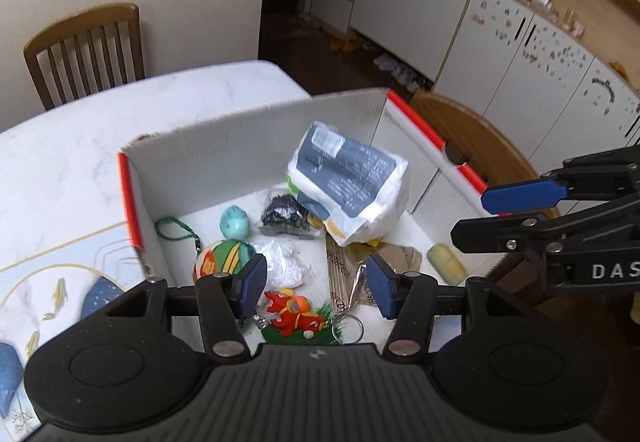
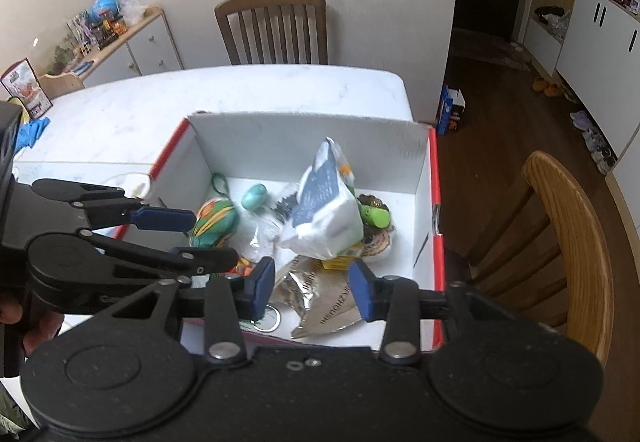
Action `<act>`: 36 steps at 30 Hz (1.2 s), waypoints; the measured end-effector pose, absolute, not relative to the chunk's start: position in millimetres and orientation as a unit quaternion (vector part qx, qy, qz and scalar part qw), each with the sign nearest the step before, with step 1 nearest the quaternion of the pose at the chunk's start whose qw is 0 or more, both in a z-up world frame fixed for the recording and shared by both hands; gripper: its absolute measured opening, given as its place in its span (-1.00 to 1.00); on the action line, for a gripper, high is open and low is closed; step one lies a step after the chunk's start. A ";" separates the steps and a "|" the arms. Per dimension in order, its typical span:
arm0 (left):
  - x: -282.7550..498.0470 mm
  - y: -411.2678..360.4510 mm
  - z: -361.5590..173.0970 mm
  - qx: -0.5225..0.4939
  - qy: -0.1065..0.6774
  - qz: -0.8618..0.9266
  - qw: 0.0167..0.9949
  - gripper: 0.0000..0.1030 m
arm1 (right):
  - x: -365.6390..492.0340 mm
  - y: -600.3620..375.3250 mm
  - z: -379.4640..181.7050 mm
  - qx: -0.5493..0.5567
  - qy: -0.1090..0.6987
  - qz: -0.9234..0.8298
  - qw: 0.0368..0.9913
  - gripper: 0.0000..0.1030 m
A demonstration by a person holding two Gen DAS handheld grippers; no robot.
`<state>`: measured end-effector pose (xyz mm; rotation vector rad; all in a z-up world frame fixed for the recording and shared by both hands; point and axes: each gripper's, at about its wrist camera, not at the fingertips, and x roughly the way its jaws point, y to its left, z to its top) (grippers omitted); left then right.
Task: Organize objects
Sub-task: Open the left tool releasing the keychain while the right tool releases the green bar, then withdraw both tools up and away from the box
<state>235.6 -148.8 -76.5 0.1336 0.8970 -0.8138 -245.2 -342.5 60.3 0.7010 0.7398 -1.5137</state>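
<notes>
A white cardboard box with red edges stands on the table and holds several small items. Among them are a grey-and-white bag, a teal egg, a striped ball, a red dragon keychain, a brown packet and a yellow capsule. My left gripper hovers open above the keychain with nothing between its pads. My right gripper is open over the brown packet, just in front of the bag, and holds nothing. Each gripper shows in the other's view, the right gripper and the left gripper.
The box sits at the near right corner of a white marble table. One wooden chair stands at the far side, another close to the box's right wall. A blue cloth lies at the table's left.
</notes>
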 end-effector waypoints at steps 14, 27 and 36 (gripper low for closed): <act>220.2 -92.8 -43.9 0.008 0.367 -0.406 0.837 0.58 | -225.4 -317.4 74.3 0.268 0.287 -0.670 0.630 0.44; 201.5 -57.0 -32.9 0.002 0.330 -0.379 0.865 0.95 | -209.0 -287.3 79.0 0.233 0.229 -0.676 0.661 0.93; 179.2 -42.8 -28.0 0.015 0.302 -0.365 0.880 0.97 | -192.8 -270.3 78.2 0.207 0.209 -0.692 0.659 0.97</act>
